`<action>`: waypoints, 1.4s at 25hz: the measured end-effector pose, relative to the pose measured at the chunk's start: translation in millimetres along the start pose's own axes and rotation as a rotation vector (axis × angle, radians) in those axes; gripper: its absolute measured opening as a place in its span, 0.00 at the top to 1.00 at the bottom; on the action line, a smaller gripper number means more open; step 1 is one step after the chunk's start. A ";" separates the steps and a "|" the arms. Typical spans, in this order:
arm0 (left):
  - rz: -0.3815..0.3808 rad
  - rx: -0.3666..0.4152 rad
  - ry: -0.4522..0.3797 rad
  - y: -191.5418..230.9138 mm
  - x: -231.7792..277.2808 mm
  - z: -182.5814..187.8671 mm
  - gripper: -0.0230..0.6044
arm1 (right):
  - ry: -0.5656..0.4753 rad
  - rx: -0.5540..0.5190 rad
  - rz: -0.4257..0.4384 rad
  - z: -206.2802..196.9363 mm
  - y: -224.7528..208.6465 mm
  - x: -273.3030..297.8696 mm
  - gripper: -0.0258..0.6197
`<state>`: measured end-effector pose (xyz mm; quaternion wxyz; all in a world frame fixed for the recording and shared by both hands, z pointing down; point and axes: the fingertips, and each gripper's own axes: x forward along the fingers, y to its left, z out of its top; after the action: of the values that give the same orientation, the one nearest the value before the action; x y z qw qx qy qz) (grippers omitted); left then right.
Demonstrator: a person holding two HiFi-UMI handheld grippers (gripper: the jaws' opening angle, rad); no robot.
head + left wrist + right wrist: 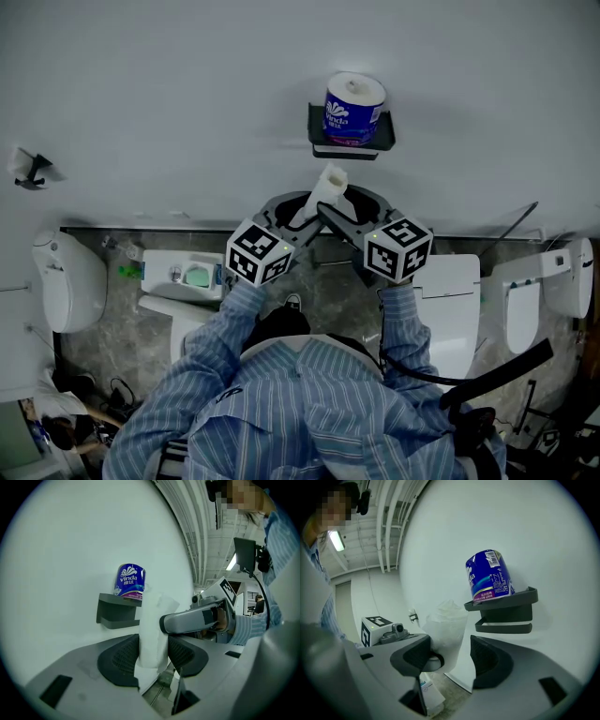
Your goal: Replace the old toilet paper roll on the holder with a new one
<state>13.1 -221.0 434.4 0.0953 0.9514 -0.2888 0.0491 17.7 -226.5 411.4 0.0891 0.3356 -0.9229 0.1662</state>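
Note:
A thin white old roll stands upright between both grippers, just below the grey wall holder. My left gripper is shut on this roll, with both dark pads pressing its sides. My right gripper is open: the roll lies against its left pad, and a gap separates it from the other pad. One right finger crosses in front of the roll in the left gripper view. A new roll in blue wrap stands on the holder's top shelf.
The white wall fills the upper half of the head view, with a small hook at far left. Below are a white toilet, another toilet with a control panel, and a grey stone floor. A small box lies on the floor.

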 end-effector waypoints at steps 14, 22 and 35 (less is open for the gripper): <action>0.102 -0.052 -0.025 35.1 -30.9 -5.4 0.67 | -0.210 -0.079 -0.193 80.0 -32.6 -38.2 0.52; 0.115 -0.073 -0.011 40.9 -39.5 -18.6 0.67 | -0.233 -0.103 -0.320 135.6 -76.7 -13.8 0.47; 0.157 -0.072 0.003 50.2 -54.3 -24.2 0.67 | -0.156 -0.109 -0.361 141.5 -95.7 27.4 0.30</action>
<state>-60.8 -227.5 457.8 0.1257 0.9216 -0.3641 0.0472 51.6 -363.4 311.2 0.0638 0.5023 -0.8594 0.0708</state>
